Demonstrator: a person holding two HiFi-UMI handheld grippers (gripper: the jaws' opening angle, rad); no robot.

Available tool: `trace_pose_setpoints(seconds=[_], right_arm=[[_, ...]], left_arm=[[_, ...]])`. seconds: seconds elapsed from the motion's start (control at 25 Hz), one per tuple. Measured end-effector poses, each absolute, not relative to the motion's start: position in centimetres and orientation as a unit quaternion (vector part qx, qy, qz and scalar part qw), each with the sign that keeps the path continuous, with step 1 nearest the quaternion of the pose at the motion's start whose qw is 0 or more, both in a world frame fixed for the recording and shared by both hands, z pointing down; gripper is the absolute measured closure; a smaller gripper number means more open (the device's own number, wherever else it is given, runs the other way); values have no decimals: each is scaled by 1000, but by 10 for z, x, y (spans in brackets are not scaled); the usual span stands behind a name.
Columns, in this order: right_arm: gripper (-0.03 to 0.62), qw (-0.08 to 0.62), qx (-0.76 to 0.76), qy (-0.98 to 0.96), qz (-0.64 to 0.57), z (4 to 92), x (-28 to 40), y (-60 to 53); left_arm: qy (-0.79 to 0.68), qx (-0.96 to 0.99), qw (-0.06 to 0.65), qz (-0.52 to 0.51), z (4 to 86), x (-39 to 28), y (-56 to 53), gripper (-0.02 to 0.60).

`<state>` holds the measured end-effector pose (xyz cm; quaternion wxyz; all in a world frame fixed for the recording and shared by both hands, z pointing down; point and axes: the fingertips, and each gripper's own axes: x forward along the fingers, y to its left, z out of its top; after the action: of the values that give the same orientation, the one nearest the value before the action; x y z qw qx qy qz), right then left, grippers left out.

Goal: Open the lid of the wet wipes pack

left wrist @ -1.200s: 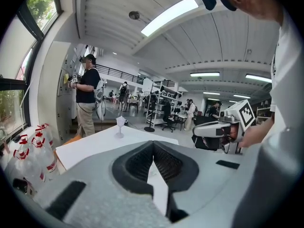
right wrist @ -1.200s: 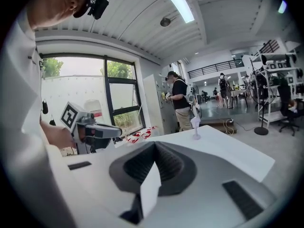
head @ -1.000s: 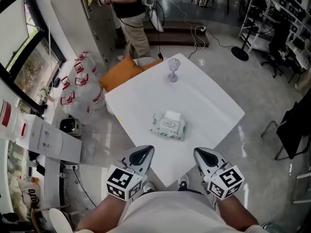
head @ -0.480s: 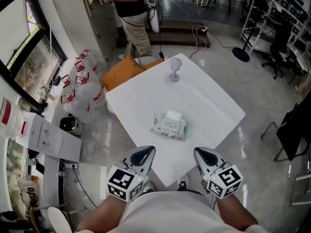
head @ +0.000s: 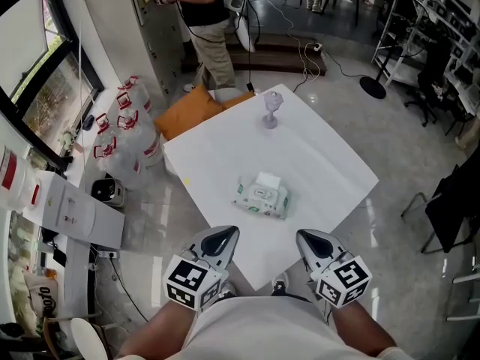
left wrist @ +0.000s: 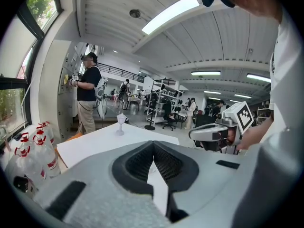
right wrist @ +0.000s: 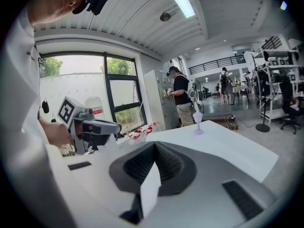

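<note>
White surface (head: 322, 163) mid-room: wet wipes pack (head: 260, 195) central, goblet (head: 271, 109), possibly glass, far. At near edge, left tool (head: 223, 236) and right tool (head: 310, 240), each pressed together.

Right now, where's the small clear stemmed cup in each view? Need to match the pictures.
Head view: cup upper middle, near the far corner of the white table.
Left gripper view: cup left of centre, at the table's far end.
Right gripper view: cup right of centre, at the table's far end.
Shared landmark: the person in a black top standing just beyond the cup, in all three views.
</note>
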<state>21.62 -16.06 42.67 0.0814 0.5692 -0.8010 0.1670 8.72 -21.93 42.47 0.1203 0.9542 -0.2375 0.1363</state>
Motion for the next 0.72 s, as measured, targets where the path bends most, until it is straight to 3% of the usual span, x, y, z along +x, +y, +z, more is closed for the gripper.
trace_pose_setpoints(seconds=[0.72], right_arm=[[589, 87, 562, -804, 173, 432, 211, -163]], left_arm=[[-240, 954, 119, 136, 426, 86, -219, 573]])
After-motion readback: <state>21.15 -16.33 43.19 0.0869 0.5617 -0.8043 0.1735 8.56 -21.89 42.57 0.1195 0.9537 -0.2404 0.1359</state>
